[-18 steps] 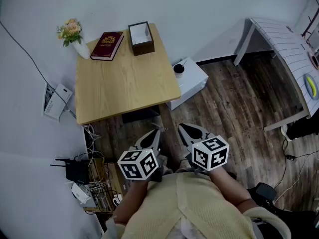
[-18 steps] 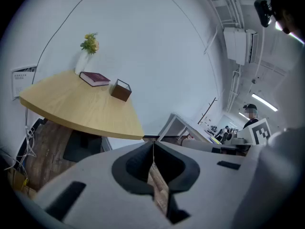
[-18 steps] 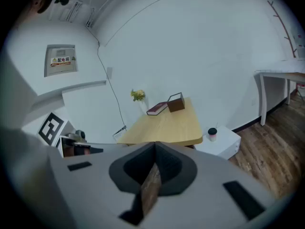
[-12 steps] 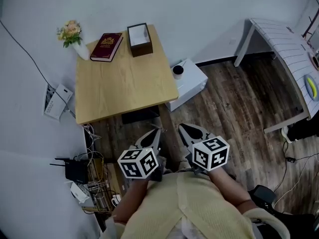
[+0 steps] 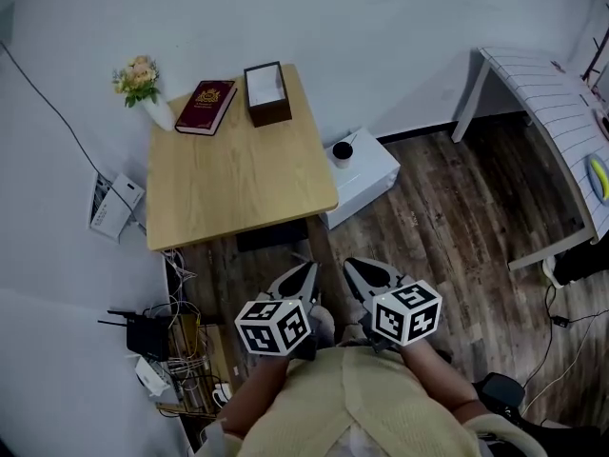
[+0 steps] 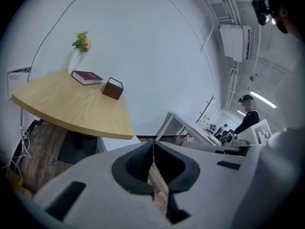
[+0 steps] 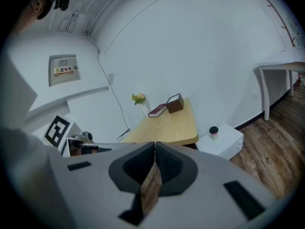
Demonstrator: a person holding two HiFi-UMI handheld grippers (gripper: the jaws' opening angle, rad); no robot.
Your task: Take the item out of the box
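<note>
A dark brown open box (image 5: 266, 92) with something white inside stands at the far right corner of the wooden table (image 5: 238, 174). It also shows small in the left gripper view as the box (image 6: 113, 88) and in the right gripper view as the box (image 7: 175, 103). My left gripper (image 5: 308, 268) and right gripper (image 5: 350, 267) hover side by side over the floor, well short of the table's near edge. Both are shut with nothing between the jaws.
A dark red book (image 5: 206, 106) and a white vase of flowers (image 5: 143, 89) sit on the table beside the box. A white low cabinet (image 5: 362, 174) with a cup (image 5: 343, 151) stands right of the table. Cables and a router (image 5: 157, 336) lie at the left. A white desk (image 5: 552, 112) stands at the right.
The head view has shifted slightly, so the table and both grippers sit a little lower and further right in the picture. Both grippers stay shut.
</note>
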